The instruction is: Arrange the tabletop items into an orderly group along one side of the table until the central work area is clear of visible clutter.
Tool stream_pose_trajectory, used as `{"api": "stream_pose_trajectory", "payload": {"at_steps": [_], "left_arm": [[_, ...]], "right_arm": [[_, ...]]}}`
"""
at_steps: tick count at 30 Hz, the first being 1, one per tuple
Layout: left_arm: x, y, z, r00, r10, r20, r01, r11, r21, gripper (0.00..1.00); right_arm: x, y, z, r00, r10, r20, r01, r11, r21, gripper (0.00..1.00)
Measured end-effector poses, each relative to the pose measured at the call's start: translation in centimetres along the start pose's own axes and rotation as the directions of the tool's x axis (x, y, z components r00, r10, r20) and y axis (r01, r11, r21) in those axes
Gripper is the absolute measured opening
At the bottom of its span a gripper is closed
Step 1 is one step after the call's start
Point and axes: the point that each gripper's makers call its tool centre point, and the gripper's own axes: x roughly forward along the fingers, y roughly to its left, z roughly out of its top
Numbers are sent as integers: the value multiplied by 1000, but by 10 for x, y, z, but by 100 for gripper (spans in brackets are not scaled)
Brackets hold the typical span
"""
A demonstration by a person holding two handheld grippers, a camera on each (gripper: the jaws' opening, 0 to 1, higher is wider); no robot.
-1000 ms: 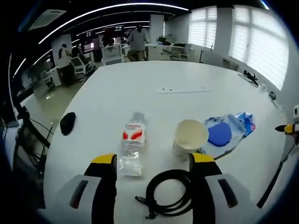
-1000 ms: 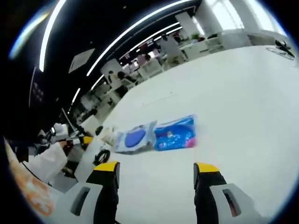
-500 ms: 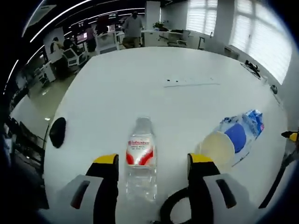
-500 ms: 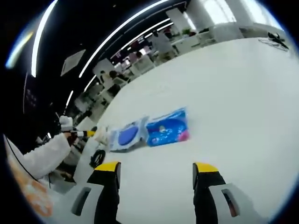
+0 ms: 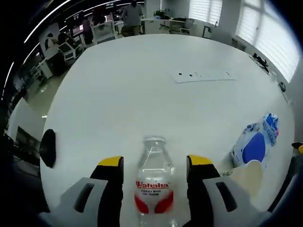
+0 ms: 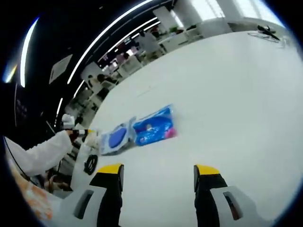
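1. In the left gripper view, the left gripper (image 5: 155,163) is spread wide, and the water bottle (image 5: 154,187) is seen lying on the white table (image 5: 142,90) between its jaws, not pinched.
2. The paper cup (image 5: 247,176) and blue packet (image 5: 256,144) are seen to its right.
3. In the right gripper view, the right gripper (image 6: 157,170) is held spread over bare table, and nothing is pinched.
4. The black cable (image 6: 89,164) is seen at the table's left edge.

- A large white table (image 5: 142,90) is the landmark.
- Beyond its far edge: office desks and chairs (image 5: 102,30), with a standing person (image 5: 131,16).
- Bright blinded windows (image 5: 270,40) flank its right side.
- Long ceiling light strips (image 6: 113,30) run above.
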Motion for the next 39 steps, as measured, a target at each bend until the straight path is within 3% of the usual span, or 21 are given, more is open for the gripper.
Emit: {"api": "stream_pose_trajectory", "payload": {"at_steps": [4,7,11,14,19,22,24,30,32,36,39], "left_arm": [[19,11,12,1000,-22,-5,22,1000,2,47],[19,4,4,999,-26,-48,27,999,30,40],[42,6,3,997,-38,-74,41,999,36,33],[48,-1,13,999,-49,-19,49,999,-8,24],[44,1,12,999,-45,-21,45,999,-19,22],[37,6,19,999,-49,21,50,997,-64,22],[24,2,24,995,-84,60,91,989,-115,22],[-18,10,30,986,-56,155,75,990,-123,21],[-44,1,28,982,-39,185,61,991,-117,21],[-79,-3,26,967,-29,253,60,991,-116,21],[-104,-5,25,952,-22,305,70,986,-149,21]], "right_arm": [[3,5,-1,1000,-2,-8,1,1000,-20,60],[4,7,-1,1000,-2,-20,1,997,-71,59],[7,12,-7,999,-7,-48,1,992,-124,58],[7,9,-9,998,-22,-57,11,984,-180,55],[8,8,-7,999,-24,-44,16,983,-180,55],[8,9,-6,999,-26,-41,18,982,-188,54],[9,9,-2,999,-26,-29,19,981,-195,54],[11,11,0,1000,-8,-15,5,980,-200,53],[12,13,2,1000,1,-8,-3,979,-203,53],[12,14,4,1000,9,-11,-11,979,-205,51],[12,19,4,1000,21,-15,-25,965,-260,49]]}}
